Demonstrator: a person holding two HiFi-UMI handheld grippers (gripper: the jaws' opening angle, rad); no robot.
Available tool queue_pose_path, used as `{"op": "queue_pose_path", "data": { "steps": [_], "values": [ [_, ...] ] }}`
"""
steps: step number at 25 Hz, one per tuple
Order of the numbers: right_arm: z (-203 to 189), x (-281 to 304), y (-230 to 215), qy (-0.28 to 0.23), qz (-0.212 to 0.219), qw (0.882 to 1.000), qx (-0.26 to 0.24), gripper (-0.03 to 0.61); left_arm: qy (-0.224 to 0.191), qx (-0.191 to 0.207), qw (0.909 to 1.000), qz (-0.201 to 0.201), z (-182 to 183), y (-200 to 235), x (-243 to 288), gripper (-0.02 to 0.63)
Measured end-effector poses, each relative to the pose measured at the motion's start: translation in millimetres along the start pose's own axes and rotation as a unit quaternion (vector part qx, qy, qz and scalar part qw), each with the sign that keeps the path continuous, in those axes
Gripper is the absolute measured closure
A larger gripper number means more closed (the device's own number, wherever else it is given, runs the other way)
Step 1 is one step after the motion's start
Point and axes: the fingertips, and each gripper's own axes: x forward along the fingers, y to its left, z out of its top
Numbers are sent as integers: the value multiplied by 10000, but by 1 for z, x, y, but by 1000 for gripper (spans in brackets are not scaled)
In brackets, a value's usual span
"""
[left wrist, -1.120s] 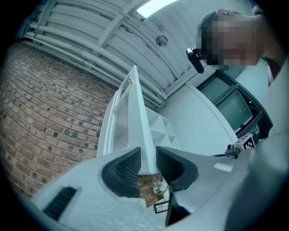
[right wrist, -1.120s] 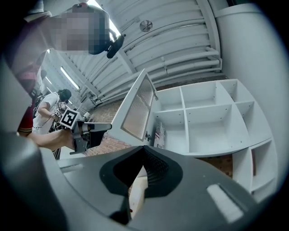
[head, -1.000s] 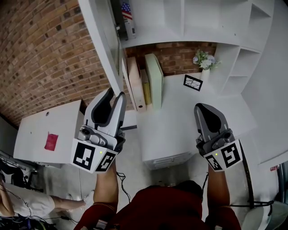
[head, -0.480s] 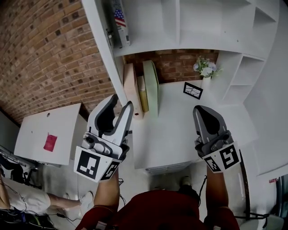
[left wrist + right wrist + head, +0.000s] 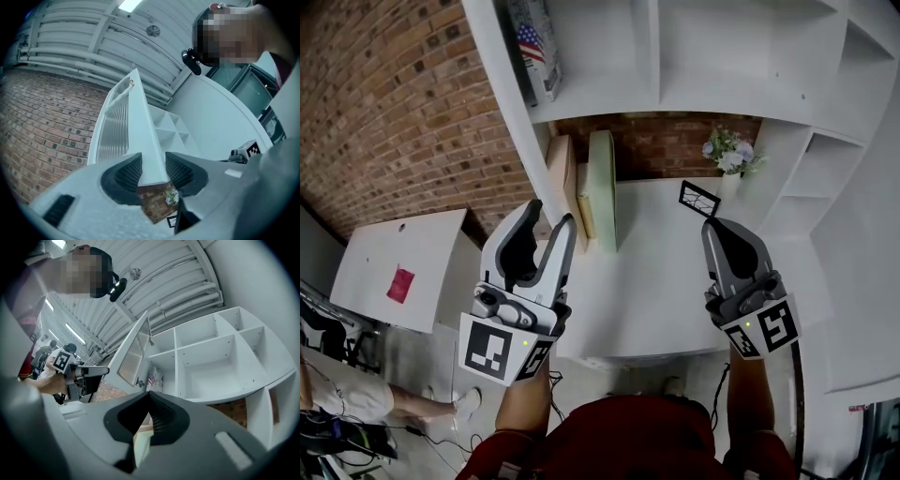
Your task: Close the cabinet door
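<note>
The white cabinet door [image 5: 511,103] stands open, swung out to the left of the white shelves [image 5: 675,94]. My left gripper [image 5: 550,212] sits at the door's lower corner. In the left gripper view the door's edge [image 5: 140,136] runs between the jaws of that gripper [image 5: 153,161]. They are opening, and the ribbed pads stand just off the edge. My right gripper [image 5: 724,225] hovers over the white counter [image 5: 675,281], shut with nothing in it. The right gripper view looks past its jaws [image 5: 149,397] at the door [image 5: 133,352] and the open shelves.
A flag-printed box [image 5: 534,47] stands on the shelf behind the door. Upright binders [image 5: 600,187], a small picture frame [image 5: 698,199] and a vase of flowers [image 5: 729,150] stand on the counter. At left is a white table [image 5: 431,253], and a person [image 5: 356,398] is at lower left.
The left jaws have spread wider around the door's edge. Both grippers and my view have shifted along the counter. The right gripper stays shut and the door remains open.
</note>
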Motion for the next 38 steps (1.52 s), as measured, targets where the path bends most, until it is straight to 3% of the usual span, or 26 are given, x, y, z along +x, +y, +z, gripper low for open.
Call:
{"op": "queue_pose_path", "data": {
  "steps": [14, 22, 38],
  "values": [
    [5, -23, -80, -79, 469, 9987, 156, 565, 375, 182, 9968, 685, -30, -28, 82, 456],
    [3, -37, -99, -79, 673, 9975, 189, 565, 619, 352, 9912, 1115, -54, -26, 131, 425],
    [-13, -10, -114, -48, 491, 9986, 190, 565, 538, 258, 9948, 825, -73, -20, 174, 439]
  ]
}}
